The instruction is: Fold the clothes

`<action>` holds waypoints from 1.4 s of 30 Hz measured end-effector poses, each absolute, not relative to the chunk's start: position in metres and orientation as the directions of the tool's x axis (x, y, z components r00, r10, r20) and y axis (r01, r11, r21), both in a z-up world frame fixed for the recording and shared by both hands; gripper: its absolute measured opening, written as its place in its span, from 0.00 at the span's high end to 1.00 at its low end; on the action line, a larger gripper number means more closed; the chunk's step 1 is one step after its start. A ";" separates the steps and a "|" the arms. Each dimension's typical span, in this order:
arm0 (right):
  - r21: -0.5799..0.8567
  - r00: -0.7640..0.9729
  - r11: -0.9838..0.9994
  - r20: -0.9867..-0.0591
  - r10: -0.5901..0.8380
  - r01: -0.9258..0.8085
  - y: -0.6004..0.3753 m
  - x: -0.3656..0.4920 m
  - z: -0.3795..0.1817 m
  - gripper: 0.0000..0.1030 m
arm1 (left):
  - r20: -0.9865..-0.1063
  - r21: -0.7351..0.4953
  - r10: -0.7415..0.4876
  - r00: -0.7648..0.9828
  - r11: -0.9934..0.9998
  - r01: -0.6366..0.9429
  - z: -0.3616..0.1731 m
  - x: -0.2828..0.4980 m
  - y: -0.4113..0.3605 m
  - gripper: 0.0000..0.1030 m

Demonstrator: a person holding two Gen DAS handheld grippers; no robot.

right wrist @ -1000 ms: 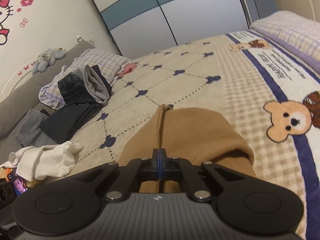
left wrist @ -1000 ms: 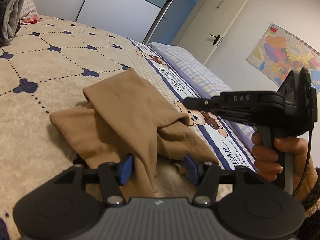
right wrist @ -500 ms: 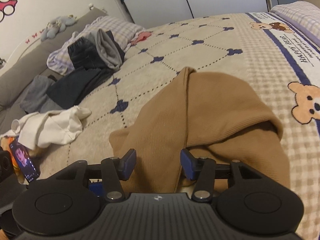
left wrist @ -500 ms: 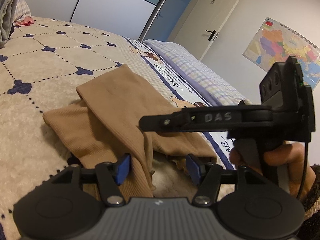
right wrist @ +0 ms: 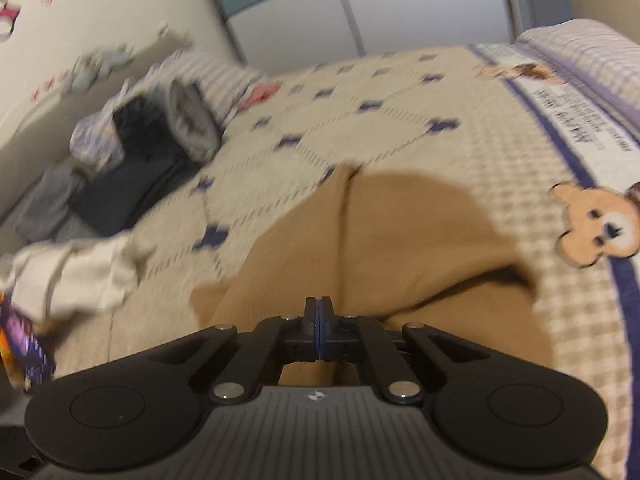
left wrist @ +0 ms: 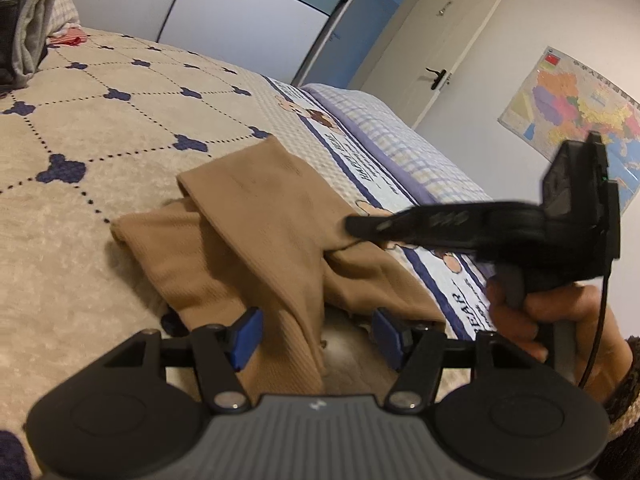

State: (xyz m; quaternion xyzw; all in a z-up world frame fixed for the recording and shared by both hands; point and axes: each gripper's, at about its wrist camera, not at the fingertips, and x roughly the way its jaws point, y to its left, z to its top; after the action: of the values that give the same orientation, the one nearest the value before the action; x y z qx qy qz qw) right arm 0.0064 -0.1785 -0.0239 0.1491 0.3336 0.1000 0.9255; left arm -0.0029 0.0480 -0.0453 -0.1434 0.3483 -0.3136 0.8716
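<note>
Tan garment (left wrist: 256, 240) lying bunched on bed (left wrist: 100, 152), near bear-print border. Left claw (left wrist: 316, 336) hovering at garment's near edge, jaws standing apart, fabric strip between them, pads not pressing. Right claw (right wrist: 319, 316) closing, blue pads meeting; in left view its tip touching garment fold, grip on cloth not discernible. Hand (left wrist: 560, 328) holding right handle.

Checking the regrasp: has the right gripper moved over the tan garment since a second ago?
Yes. In the left wrist view the right gripper has moved leftward off the bear-print border to the tan garment, and is shut at its folded edge.
</note>
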 end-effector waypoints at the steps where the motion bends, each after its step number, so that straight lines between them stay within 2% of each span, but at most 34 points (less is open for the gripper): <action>1: 0.353 0.767 0.933 -0.580 0.277 -0.069 -0.186 0.006 -0.022 1.00 | -0.519 -0.466 -0.640 0.567 0.768 0.439 -0.045 -0.002 0.049 0.39; 3: 0.376 0.778 0.926 -0.569 0.267 -0.042 -0.199 0.006 -0.020 0.99 | -0.514 -0.470 -0.633 0.578 0.772 0.427 -0.045 -0.001 0.052 0.39; 7: 0.441 0.741 0.896 -0.588 0.323 -0.041 -0.205 0.007 -0.026 0.88 | -0.491 -0.501 -0.658 0.571 0.750 0.433 -0.045 0.000 0.051 0.39; 9: 0.449 0.721 0.891 -0.594 0.357 -0.072 -0.196 0.007 -0.028 0.62 | -0.492 -0.505 -0.669 0.557 0.741 0.444 -0.047 0.001 0.046 0.39; 10: 0.447 0.713 0.890 -0.594 0.372 -0.092 -0.190 0.007 -0.028 0.58 | -0.492 -0.499 -0.673 0.553 0.738 0.454 -0.047 0.000 0.042 0.39; 15: 0.424 0.666 0.885 -0.606 0.434 -0.191 -0.162 0.006 -0.027 0.54 | -0.487 -0.455 -0.686 0.541 0.728 0.513 -0.048 -0.004 0.028 0.39; 20: 0.428 0.601 0.864 -0.627 0.495 -0.266 -0.142 0.008 -0.029 0.54 | -0.476 -0.451 -0.699 0.534 0.715 0.534 -0.050 -0.005 0.028 0.39; 26: 0.345 0.578 0.887 -0.673 0.462 -0.307 -0.122 0.008 -0.035 0.54 | -0.472 -0.452 -0.708 0.525 0.706 0.545 -0.050 -0.006 0.031 0.39; 28: 0.310 0.585 0.901 -0.686 0.433 -0.303 -0.118 0.008 -0.037 0.65 | -0.474 -0.453 -0.711 0.519 0.702 0.549 -0.050 -0.007 0.031 0.39; 29: 0.299 0.588 0.905 -0.689 0.423 -0.302 -0.118 0.009 -0.038 0.77 | -0.475 -0.456 -0.713 0.516 0.701 0.548 -0.050 -0.006 0.031 0.39; 30: 0.298 0.591 0.908 -0.690 0.419 -0.296 -0.119 0.010 -0.038 0.82 | -0.475 -0.458 -0.713 0.516 0.701 0.547 -0.049 -0.006 0.032 0.39; 38: 0.352 0.648 0.906 -0.639 0.416 -0.234 -0.152 0.009 -0.028 0.85 | -0.480 -0.464 -0.682 0.551 0.731 0.500 -0.046 -0.007 0.047 0.38; 42: 0.373 0.682 0.906 -0.612 0.401 -0.199 -0.168 0.006 -0.022 0.91 | -0.514 -0.466 -0.651 0.559 0.759 0.455 -0.050 -0.002 0.048 0.38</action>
State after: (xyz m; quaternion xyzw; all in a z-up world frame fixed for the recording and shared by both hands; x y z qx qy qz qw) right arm 0.0056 -0.1681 -0.0220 0.1392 0.3629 0.1657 0.9063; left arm -0.0022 0.0478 -0.0501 -0.1413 0.3464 -0.3172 0.8715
